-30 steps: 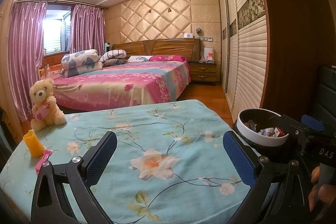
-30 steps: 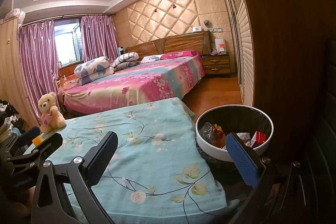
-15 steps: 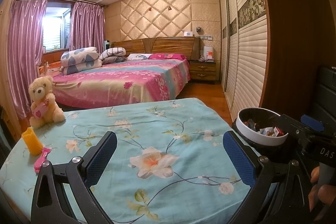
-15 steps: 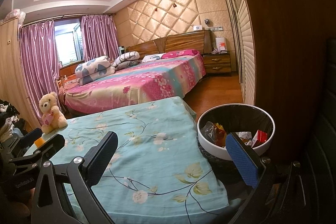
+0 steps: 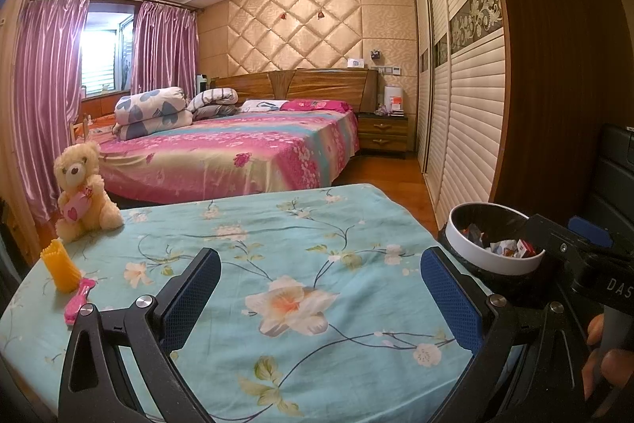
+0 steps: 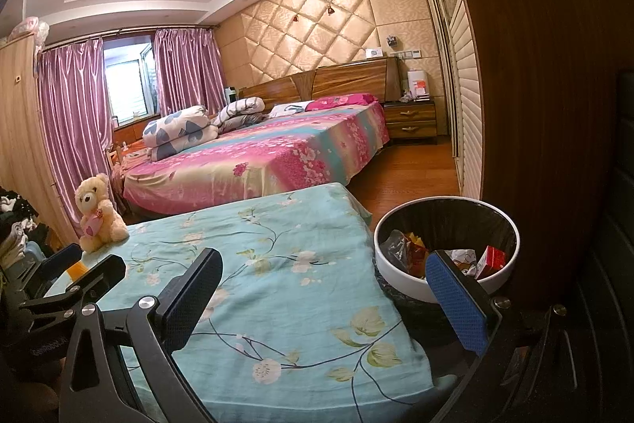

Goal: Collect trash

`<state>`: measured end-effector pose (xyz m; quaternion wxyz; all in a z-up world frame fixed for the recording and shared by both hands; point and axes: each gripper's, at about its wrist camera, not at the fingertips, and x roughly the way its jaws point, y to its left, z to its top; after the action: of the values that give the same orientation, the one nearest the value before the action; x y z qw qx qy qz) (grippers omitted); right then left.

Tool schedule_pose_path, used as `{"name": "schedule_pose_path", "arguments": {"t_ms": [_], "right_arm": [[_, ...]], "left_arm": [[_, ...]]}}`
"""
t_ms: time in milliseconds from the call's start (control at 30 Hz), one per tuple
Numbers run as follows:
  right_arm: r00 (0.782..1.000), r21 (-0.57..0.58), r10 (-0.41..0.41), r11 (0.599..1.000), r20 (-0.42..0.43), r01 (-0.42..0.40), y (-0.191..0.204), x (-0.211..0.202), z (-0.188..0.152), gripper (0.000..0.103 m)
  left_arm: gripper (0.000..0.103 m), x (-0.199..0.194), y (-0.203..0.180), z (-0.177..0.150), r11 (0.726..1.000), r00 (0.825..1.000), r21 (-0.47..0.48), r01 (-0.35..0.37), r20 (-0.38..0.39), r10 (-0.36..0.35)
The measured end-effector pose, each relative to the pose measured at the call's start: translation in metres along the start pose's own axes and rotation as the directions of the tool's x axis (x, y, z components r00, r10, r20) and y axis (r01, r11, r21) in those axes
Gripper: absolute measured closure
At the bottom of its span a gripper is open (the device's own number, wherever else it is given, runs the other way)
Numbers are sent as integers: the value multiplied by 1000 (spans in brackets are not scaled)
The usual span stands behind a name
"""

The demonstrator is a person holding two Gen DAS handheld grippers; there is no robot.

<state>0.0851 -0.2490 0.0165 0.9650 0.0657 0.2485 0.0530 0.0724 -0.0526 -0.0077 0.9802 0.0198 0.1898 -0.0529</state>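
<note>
Trash (image 6: pixel 467 256) — crumpled wrappers, a red carton and clear plastic — lies heaped inside the round white-rimmed bin with a black liner (image 6: pixel 400 266), which stands on the wooden floor just off the right edge of the low table under a turquoise floral cloth (image 5: pixel 301 248), hard by the dark brown wardrobe panel (image 6: pixel 535 106).

Little writing can be read: the letters "DAS" in white on the black body of the right gripper (image 5: pixel 570 236) seen from the left camera, and a faint, illegible mark on the left gripper's housing in the right view.

Set against a second ago, the left view has risen and pulled back slightly: the cream teddy bear holding a pink heart (image 5: pixel 81 187), the ribbed orange plastic cup (image 5: pixel 60 266) and the pink toy comb (image 5: pixel 77 302) beside it sit a touch further into frame. The right view has barely shifted.

Both tools have their blue-padded fingers spread wide with nothing between them: the left gripper (image 5: pixel 319 294) hovers over the middle of the cloth, the right gripper (image 6: pixel 323 298) over the table's right edge with its right finger (image 6: pixel 455 298) overlapping the bin's rim.

The cloth's whole centre and right half lie bare, the three toys keeping to the far left corner. A strip of open floor runs between table, pink floral bed (image 6: pixel 253 161) and louvred wardrobe doors (image 5: pixel 471 113).
</note>
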Motion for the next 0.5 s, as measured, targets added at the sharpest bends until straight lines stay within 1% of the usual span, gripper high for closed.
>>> {"name": "schedule_pose_path", "arguments": {"t_ms": [500], "right_arm": [[1000,-1,0,1000,0,0,0,0,0,0]], "left_arm": [[1,0,1,1,1000,1000,1,0,2,0]]}}
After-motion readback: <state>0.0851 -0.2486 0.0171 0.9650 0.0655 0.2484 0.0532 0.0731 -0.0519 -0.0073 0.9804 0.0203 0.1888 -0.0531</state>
